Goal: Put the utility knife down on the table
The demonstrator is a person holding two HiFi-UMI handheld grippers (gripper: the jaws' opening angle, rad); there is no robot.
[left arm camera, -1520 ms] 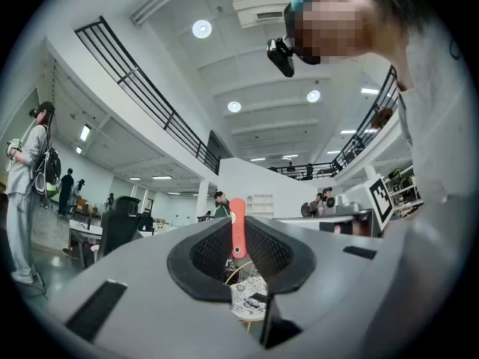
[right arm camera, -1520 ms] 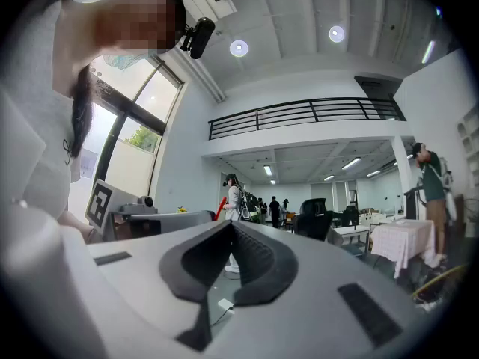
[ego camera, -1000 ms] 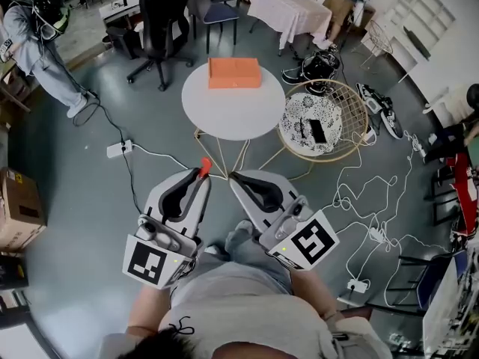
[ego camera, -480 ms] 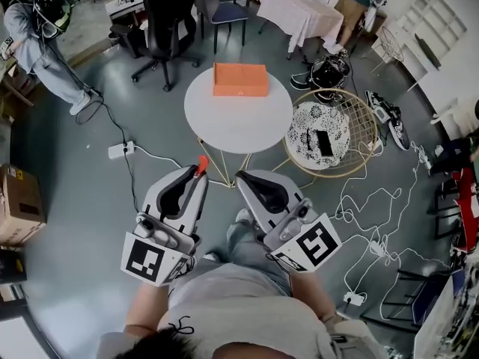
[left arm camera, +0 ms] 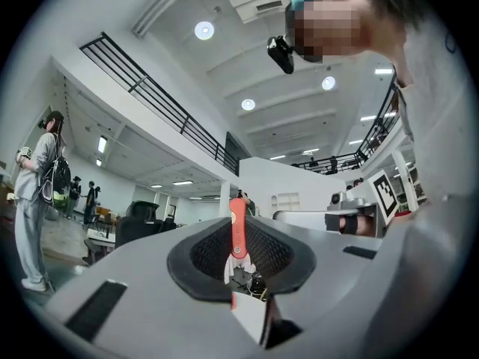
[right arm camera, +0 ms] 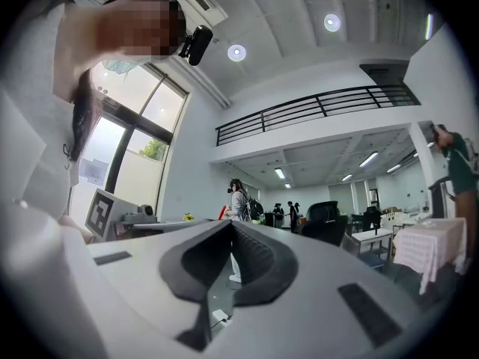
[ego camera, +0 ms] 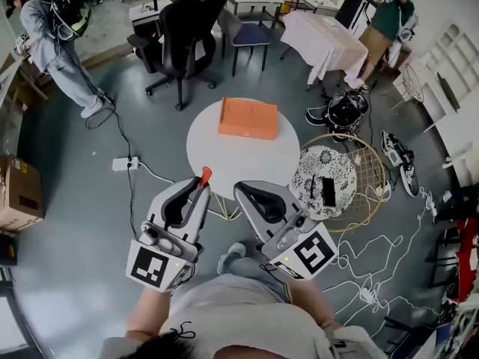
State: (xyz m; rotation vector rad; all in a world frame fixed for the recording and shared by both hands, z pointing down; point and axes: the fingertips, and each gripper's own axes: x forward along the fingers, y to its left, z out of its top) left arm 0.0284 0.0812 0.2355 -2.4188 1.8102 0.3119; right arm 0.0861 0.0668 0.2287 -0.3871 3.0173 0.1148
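In the head view my left gripper (ego camera: 196,191) is shut on a red utility knife (ego camera: 203,176), whose tip sticks out past the jaws. In the left gripper view the utility knife (left arm camera: 237,234) stands upright, pinched between the dark pads. My right gripper (ego camera: 243,191) is beside it, shut with nothing in it; in the right gripper view its jaws (right arm camera: 228,238) meet with no gap. Both grippers hang in the air just short of the near edge of the round white table (ego camera: 243,159). An orange box (ego camera: 248,119) lies on the table's far side.
A wire basket stand (ego camera: 359,193) with a patterned top and a black phone (ego camera: 328,191) stands right of the table. A black office chair (ego camera: 187,21) stands behind it. A power strip (ego camera: 123,163) and cables lie on the floor. A person (ego camera: 56,32) stands far left.
The table and orange box have come lower and nearer in the head view. Both grippers stay shut and side by side, the knife still in the left one.
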